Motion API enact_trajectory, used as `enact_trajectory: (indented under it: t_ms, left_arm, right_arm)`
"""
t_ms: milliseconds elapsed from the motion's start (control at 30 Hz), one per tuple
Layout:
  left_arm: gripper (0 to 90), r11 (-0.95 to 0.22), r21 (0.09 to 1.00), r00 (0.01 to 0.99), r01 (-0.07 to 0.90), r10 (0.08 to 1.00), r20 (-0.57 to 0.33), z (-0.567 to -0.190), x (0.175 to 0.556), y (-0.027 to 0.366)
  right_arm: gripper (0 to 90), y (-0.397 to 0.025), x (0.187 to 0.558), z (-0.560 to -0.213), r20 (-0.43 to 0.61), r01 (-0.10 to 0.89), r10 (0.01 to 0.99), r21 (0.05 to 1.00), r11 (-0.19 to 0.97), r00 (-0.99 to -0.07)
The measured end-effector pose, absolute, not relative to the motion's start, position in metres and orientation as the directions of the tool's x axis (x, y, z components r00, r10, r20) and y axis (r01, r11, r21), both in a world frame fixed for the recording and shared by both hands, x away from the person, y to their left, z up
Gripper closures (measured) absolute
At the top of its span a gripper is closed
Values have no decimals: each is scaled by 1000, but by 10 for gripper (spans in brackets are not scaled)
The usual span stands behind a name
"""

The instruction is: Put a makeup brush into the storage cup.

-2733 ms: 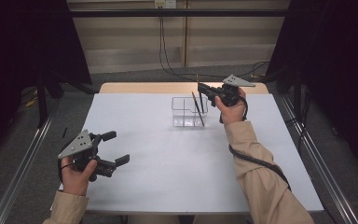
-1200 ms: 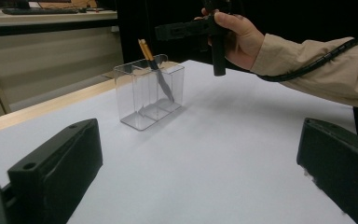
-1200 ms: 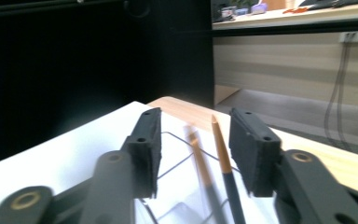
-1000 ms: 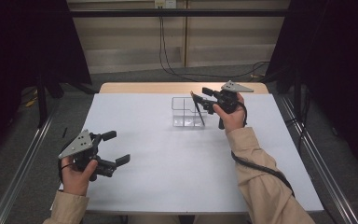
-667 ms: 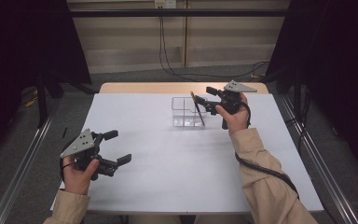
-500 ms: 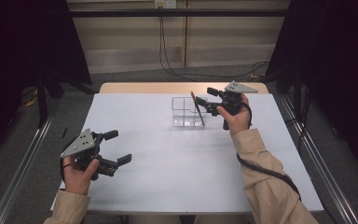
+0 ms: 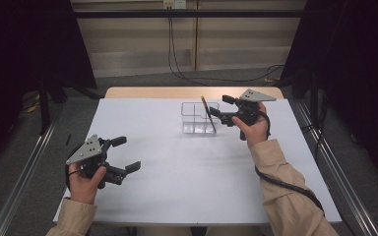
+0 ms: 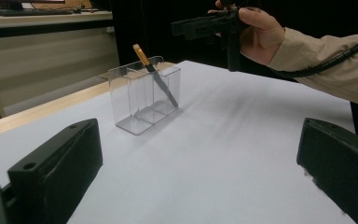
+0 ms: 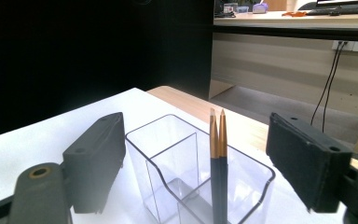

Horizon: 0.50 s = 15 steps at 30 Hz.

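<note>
no text, label, brand, number or sign can be read anywhere in these views; the clear holder (image 7: 200, 118), the pencils (image 9: 217, 158) and the white table (image 7: 197, 167) carry no legible marking.

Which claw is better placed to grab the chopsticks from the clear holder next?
Right. The right claw is open beside the chopsticks in the clear holder; the left claw sits far off near the table's front edge.

A white-topped rectangular table (image 7: 192, 182) with a wooden far edge is seen; a clear plastic two-compartment holder (image 7: 199, 118) stands on it near the far edge.
</note>
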<state>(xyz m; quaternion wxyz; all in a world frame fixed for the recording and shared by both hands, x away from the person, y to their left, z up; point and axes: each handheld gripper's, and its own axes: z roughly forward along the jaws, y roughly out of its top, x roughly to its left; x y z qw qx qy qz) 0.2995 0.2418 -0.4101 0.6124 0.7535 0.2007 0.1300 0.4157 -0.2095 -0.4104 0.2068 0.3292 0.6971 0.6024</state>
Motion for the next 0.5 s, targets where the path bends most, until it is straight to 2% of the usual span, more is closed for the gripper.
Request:
enact_trajectory:
  t_ms: [500]
  left_arm:
    - [0, -166, 976, 886, 141, 462, -50, -411, 299, 243]
  right_arm:
    - [159, -222, 401, -407, 92, 201, 707, 977, 71, -701]
